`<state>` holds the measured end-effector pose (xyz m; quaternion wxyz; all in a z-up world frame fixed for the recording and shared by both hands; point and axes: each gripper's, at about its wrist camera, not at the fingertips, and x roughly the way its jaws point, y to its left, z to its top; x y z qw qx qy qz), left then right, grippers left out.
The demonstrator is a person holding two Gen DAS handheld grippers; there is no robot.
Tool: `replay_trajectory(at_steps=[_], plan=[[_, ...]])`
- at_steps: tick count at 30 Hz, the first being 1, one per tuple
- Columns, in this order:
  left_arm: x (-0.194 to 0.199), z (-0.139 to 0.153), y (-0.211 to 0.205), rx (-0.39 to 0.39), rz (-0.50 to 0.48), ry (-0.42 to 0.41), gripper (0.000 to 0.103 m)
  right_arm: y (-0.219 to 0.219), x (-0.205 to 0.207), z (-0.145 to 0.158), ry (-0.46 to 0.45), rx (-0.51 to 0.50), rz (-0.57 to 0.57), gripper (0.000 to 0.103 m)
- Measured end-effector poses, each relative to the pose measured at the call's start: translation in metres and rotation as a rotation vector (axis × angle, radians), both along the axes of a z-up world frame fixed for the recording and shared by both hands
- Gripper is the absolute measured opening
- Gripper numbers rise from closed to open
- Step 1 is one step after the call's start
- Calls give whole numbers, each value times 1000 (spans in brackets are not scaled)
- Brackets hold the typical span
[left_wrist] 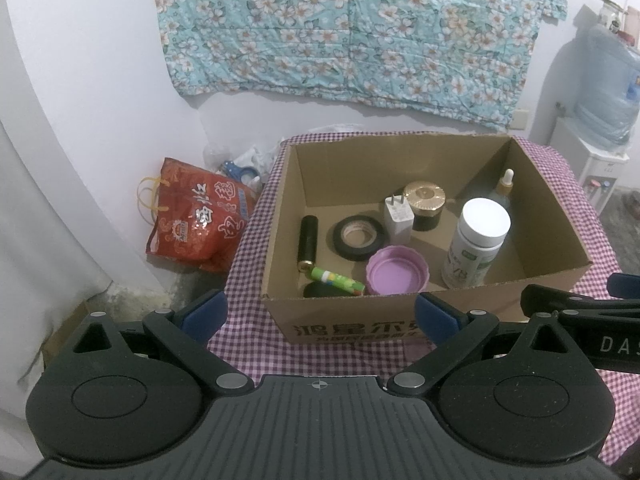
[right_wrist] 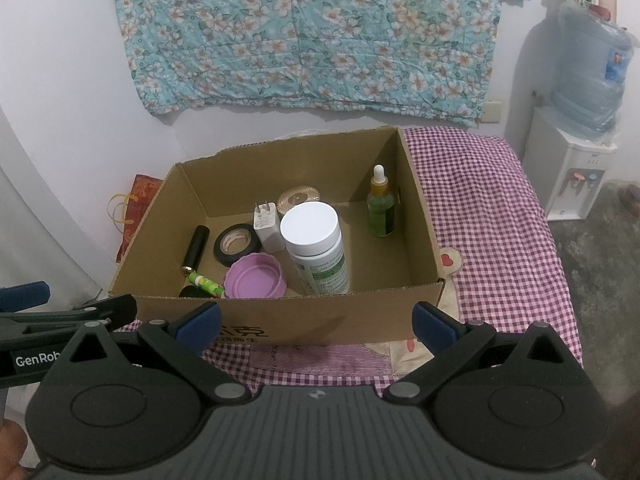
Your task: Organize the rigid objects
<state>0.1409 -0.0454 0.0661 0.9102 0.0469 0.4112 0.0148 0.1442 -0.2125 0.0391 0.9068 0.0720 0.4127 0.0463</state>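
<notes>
Holding both the left gripper (left_wrist: pixel 320 312) and right gripper (right_wrist: pixel 316 322) back from the cardboard box (right_wrist: pixel 280 316), jaws wide and empty, since the white bottle (right_wrist: pixel 314 248), tape roll (left_wrist: pixel 359 237) and purple lid (left_wrist: pixel 398 270) already sit inside, I judge.

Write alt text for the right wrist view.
An open cardboard box on a checked cloth holds a white-capped bottle, dropper bottle, tape roll, charger, purple lid and black tube. The right gripper is open and empty before it.
</notes>
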Motion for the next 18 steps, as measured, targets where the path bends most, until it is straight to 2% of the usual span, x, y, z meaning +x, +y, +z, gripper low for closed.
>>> replay_trajectory(at_steps=[18], plan=[[-1, -1, 3, 3, -5, -2, 100, -3, 0, -1, 0, 0, 0, 103]])
